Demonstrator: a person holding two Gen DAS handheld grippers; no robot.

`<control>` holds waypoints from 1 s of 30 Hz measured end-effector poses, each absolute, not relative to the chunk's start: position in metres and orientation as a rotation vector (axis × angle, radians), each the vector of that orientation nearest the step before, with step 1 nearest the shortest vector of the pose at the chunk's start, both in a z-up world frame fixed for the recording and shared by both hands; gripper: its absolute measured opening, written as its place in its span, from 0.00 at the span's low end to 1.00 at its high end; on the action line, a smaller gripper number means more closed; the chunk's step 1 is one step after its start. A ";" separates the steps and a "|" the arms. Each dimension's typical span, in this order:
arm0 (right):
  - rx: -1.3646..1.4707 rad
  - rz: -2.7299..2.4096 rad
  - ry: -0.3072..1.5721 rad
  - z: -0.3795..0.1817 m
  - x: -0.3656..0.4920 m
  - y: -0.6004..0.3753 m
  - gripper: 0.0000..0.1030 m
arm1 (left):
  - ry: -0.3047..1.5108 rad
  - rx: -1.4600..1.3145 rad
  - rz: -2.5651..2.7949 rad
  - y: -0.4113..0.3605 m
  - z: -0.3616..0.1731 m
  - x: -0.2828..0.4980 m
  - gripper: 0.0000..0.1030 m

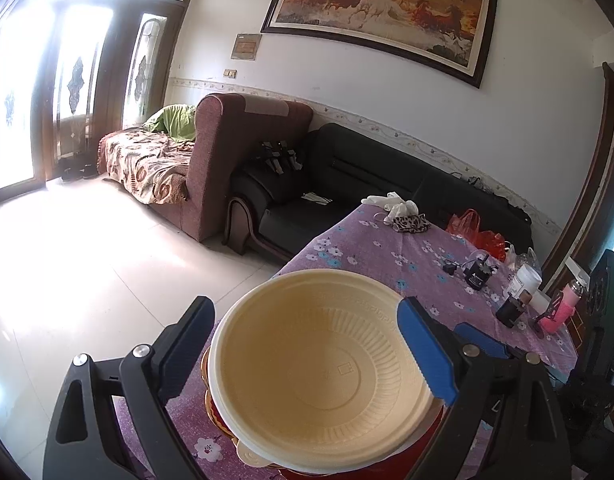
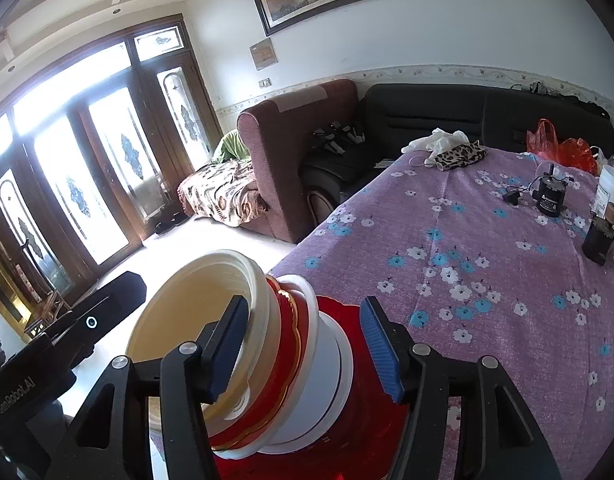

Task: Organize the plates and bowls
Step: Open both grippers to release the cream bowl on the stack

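One stack is in view: we see a cream ribbed plastic bowl (image 1: 327, 372) nested uppermost, empty, mouth up, on white bowls (image 2: 327, 372) and a red plate (image 2: 367, 412) at the near corner of the purple flowered tabletop (image 2: 487, 280). Left hand-held gripper (image 1: 307, 344) straddles its rim, jaws apart. Right hand-held gripper (image 2: 303, 344) brackets the stack, jaws apart, no grip visible. Open cloth lies beyond.

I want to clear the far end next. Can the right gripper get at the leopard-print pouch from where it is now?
Probably yes. The purple tablecloth lies bare between the right gripper and the leopard-print pouch; only the stacked bowls sit close, off to its left.
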State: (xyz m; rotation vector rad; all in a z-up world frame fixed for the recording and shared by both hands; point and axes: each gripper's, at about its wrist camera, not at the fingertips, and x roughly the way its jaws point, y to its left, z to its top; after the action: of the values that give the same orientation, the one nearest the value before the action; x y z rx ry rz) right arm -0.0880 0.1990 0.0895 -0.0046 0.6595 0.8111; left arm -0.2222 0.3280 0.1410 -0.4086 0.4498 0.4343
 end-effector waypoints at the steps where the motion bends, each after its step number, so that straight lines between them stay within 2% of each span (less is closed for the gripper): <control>1: -0.006 0.809 0.658 0.089 -0.088 0.199 0.62 | 0.450 -0.416 0.431 0.329 0.140 -0.223 0.90; 15: -0.037 0.683 0.689 0.078 -0.069 0.188 0.62 | 0.370 -0.552 0.543 0.368 0.140 -0.254 0.90; 23: -0.017 0.680 0.725 0.069 -0.060 0.185 0.62 | 0.426 -0.743 0.591 0.404 0.099 -0.252 0.90; 30: -0.032 0.640 0.708 0.071 -0.057 0.182 0.62 | 0.516 -0.721 0.445 0.377 0.085 -0.214 0.88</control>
State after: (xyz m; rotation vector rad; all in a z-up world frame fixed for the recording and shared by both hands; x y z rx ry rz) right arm -0.0570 0.1825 0.0709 -0.0325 0.7077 0.6399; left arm -0.2138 0.3772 0.0846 -0.7214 0.5158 0.4455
